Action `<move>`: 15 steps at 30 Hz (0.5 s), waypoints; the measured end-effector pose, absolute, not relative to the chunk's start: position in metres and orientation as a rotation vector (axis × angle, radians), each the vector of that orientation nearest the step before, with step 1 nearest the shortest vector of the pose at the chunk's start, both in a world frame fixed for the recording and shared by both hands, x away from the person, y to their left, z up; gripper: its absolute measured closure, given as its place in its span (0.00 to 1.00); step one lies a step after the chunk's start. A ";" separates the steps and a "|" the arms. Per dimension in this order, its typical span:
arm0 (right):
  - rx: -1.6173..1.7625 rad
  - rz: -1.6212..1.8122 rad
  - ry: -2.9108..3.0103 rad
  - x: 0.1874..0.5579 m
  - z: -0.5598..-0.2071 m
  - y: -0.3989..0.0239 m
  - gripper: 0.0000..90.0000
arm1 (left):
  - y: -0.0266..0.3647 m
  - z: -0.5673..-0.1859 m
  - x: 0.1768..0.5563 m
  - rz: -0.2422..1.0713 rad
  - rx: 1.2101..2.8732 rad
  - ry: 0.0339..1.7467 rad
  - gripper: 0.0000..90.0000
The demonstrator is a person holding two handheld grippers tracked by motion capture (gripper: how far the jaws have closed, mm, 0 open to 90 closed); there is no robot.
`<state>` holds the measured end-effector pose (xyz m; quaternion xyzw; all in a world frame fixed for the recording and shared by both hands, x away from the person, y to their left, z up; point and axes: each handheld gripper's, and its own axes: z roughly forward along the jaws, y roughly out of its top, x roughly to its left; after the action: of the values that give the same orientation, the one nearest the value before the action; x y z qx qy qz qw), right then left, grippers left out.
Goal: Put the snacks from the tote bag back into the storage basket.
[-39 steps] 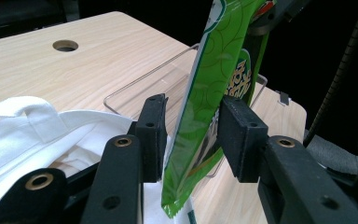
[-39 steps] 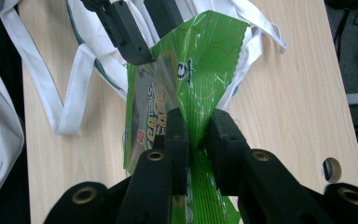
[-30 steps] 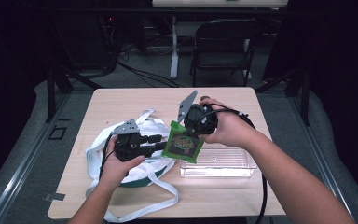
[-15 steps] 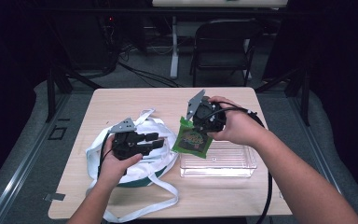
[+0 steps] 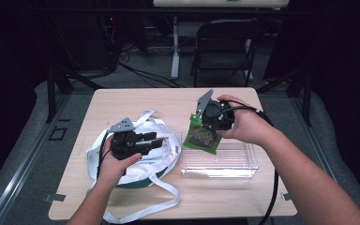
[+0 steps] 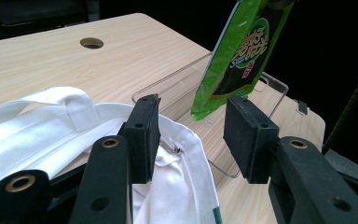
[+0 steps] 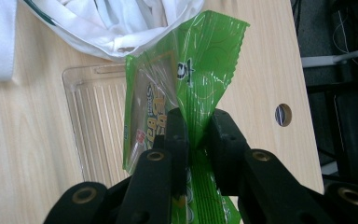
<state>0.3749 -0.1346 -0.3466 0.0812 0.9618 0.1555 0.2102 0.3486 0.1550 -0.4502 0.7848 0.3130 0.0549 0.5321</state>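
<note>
My right gripper [image 5: 210,125] is shut on a green snack packet [image 5: 203,137], which hangs upright over the left end of a clear plastic tray [image 5: 234,161]. In the right gripper view the pads [image 7: 196,135] pinch the packet [image 7: 191,60] near its middle, above the tray [image 7: 93,121]. My left gripper [image 5: 153,140] rests over a white tote bag [image 5: 136,166]. Its jaws have just been opening and stand apart [image 6: 191,135] with nothing between them, above the bag's rim [image 6: 51,130]. Beyond them hang the packet [image 6: 242,51] and the tray [image 6: 177,88].
The wooden table [image 5: 136,105] has a round cable hole [image 6: 92,43] near its far side. The bag's long white straps [image 5: 140,206] trail toward the front edge. A folding chair [image 5: 225,51] and floor cables stand behind the table.
My right gripper has carried the packet to the right, from beside the bag to over the tray's left end. The left gripper's jaws have spread wider; that hand stayed in place.
</note>
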 end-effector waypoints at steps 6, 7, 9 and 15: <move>0.223 0.404 2.660 0.378 -0.351 -0.136 0.87 | 0.158 -0.452 0.349 0.135 1.872 0.764 0.62; 0.217 0.395 2.658 0.379 -0.351 -0.136 0.87 | 0.158 -0.453 0.349 0.138 1.866 0.768 0.61; 0.216 0.391 2.654 0.381 -0.353 -0.135 0.87 | 0.159 -0.453 0.349 0.143 1.864 0.775 0.61; 0.190 0.352 2.639 0.386 -0.358 -0.133 0.87 | 0.162 -0.454 0.349 0.157 1.865 0.793 0.60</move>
<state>0.3857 -0.1325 -0.3577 0.0692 0.9613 0.1284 0.2339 0.3487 0.1624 -0.4543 0.7801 0.3318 0.0655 0.5265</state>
